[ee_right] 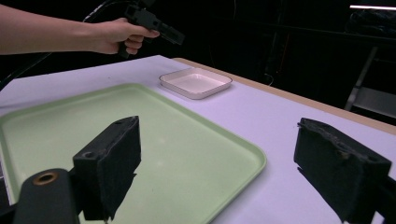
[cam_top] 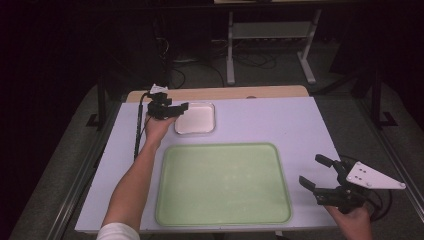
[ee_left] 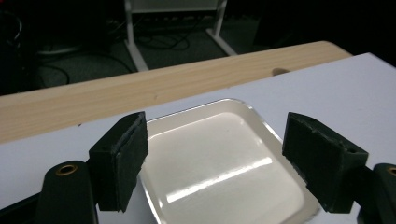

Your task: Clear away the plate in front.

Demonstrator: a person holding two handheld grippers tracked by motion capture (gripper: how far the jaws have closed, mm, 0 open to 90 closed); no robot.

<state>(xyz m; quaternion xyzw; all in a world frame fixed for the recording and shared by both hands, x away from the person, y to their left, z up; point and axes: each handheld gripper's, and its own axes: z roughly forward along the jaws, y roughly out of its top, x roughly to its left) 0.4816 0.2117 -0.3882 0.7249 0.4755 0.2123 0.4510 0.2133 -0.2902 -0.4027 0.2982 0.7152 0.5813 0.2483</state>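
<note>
- The left gripper point(cam_top: 176, 107) is black and pistol-shaped, with a black cable trailing behind it.
- The right gripper point(cam_top: 316, 172) is black too and carries a grey three-cornered plate (small dark screw dots on it).
- The fingers point(ee_right: 112, 163) are blocky black pads with brass-ringed holes at their bases.
- A white short sleeve point(cam_top: 117, 232) covers the left upper arm.

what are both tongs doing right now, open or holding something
Left tongs: open, empty, at the white dish.
Right tongs: open, empty, beside the green tray.

Bare green tray point(cam_top: 222, 184), open access
</note>
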